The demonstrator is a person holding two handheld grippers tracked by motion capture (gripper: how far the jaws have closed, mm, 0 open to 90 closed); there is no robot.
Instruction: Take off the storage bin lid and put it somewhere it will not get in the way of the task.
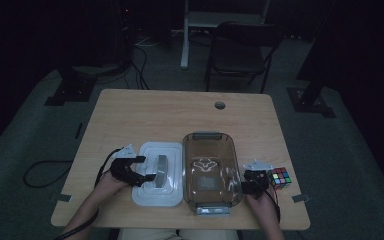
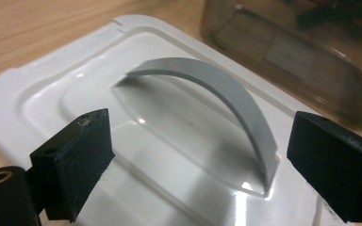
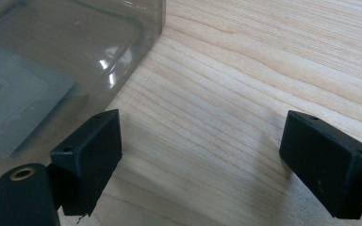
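Note:
A white lid (image 1: 156, 195) (image 2: 37, 103) with a grey arched handle (image 1: 161, 169) (image 2: 226, 89) lies flat on the wooden table, just left of a clear brown-tinted container (image 1: 207, 136) (image 2: 301, 56). My left gripper (image 1: 144, 168) (image 2: 202, 160) hangs open over the lid's near-left part. Its jaws stand on either side of the handle's near end without touching it. My right gripper (image 1: 252, 181) (image 3: 207, 160) is open over bare wood, close to the container's right wall (image 3: 52, 61), with nothing between its jaws.
A multicoloured puzzle cube (image 1: 280, 177) sits on the table (image 1: 170, 115) just right of my right hand. A round cable hole (image 1: 220, 105) lies near the far edge. Beyond the table stand a dark chair (image 1: 240, 47) and frame legs on the floor.

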